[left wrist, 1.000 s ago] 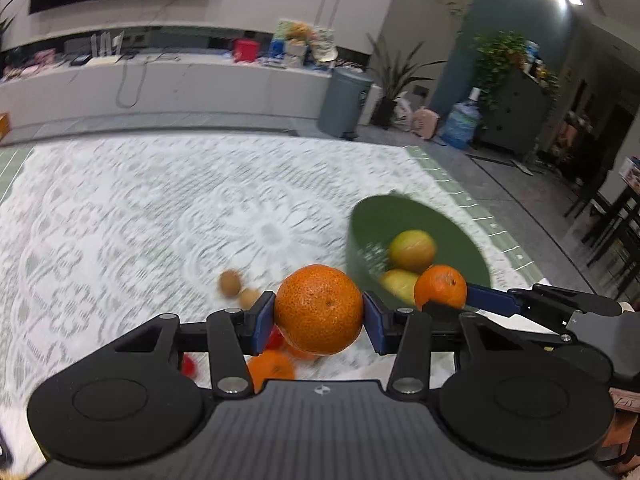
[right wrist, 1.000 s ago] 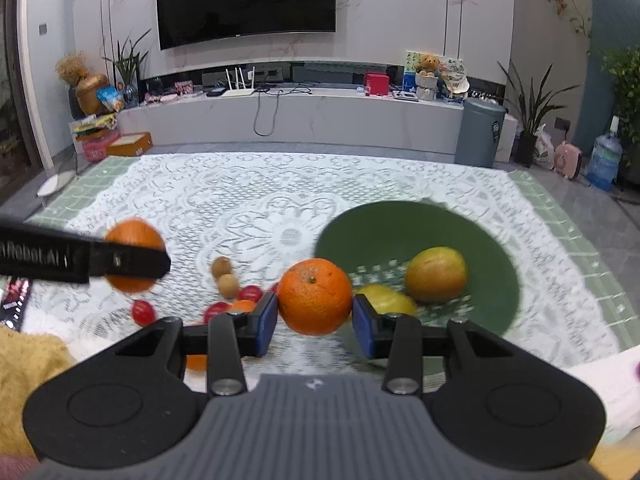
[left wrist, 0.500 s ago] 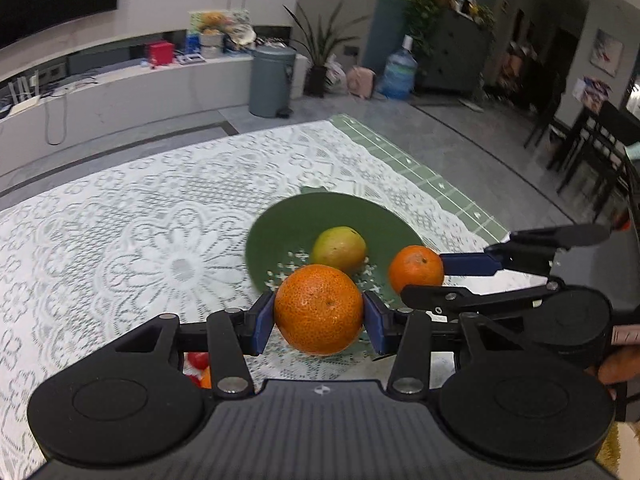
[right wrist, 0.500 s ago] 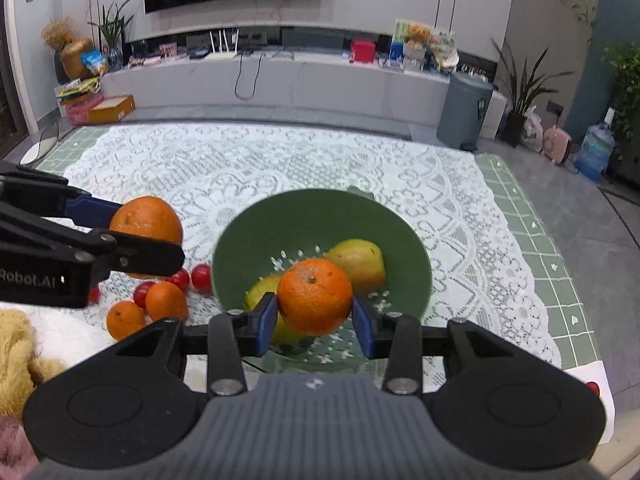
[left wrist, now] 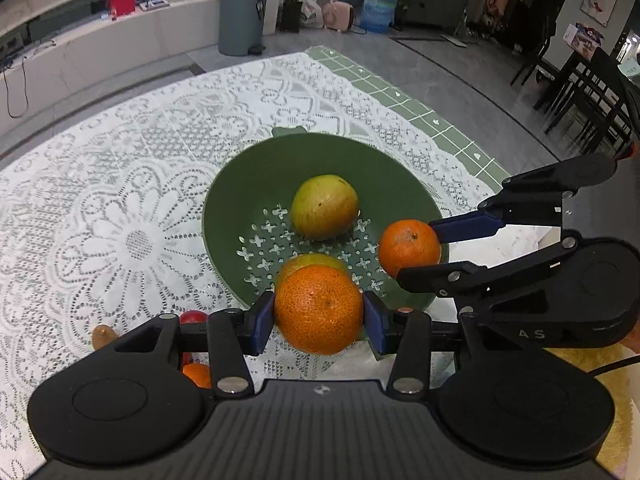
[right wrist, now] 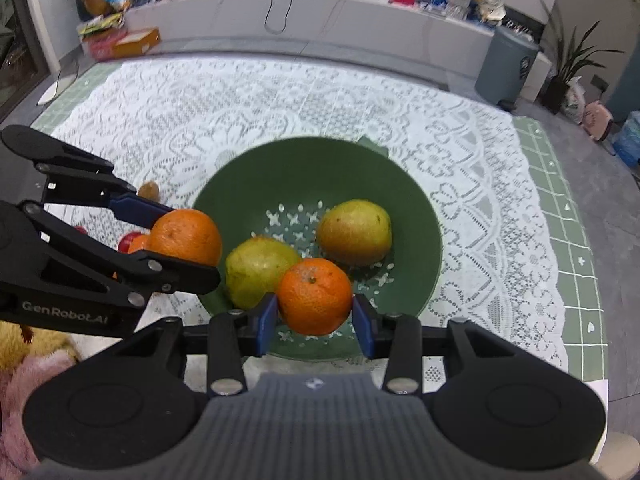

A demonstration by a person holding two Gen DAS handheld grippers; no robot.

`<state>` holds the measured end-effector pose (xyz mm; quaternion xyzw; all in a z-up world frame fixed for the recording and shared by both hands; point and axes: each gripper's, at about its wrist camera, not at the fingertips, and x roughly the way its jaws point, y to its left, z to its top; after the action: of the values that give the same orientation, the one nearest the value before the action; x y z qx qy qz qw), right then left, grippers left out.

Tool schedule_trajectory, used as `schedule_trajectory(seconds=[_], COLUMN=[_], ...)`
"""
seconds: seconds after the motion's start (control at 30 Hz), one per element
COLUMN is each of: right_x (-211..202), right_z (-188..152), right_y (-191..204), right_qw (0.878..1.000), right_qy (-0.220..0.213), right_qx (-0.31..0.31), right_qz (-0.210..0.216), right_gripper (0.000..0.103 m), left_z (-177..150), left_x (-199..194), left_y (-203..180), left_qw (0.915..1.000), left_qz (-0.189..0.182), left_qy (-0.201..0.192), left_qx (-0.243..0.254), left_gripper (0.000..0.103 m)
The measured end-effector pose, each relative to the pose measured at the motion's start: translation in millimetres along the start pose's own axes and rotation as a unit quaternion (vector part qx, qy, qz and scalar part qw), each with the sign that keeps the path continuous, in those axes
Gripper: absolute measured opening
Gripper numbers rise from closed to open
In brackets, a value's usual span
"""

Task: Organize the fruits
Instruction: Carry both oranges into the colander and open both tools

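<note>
My left fingers (left wrist: 319,309) are clamped on a large round dimpled orange (left wrist: 319,309), poised at the near left rim of the green perforated plastic bowl (left wrist: 400,184) on the lace-covered bench (left wrist: 120,184). My right fingers (right wrist: 315,297) pinch a smaller orange mandarin (right wrist: 315,297) already above the bowl's near floor, beside two yellow-green pears (right wrist: 354,232). I judge the right is nearer to letting go; the left must still travel farther over the rim.
</note>
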<state>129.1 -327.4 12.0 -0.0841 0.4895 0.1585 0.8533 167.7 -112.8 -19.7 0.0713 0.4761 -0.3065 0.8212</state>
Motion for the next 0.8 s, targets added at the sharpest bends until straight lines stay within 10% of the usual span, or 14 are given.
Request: schedule_trajectory(seconds=[0.8], right_x=[46], right_z=[9], right_y=[-6], right_qw=[0.995], right_qy=[0.098], right_qx=[-0.023], right_qz=[0.026], right_gripper=[0.038], left_z=[10], left_x=[36], left_y=[14], left_qw=[0.998], left_qz=[-0.051], left_qy=[0.034], left_qx=[-0.016], left_gripper=[0.053])
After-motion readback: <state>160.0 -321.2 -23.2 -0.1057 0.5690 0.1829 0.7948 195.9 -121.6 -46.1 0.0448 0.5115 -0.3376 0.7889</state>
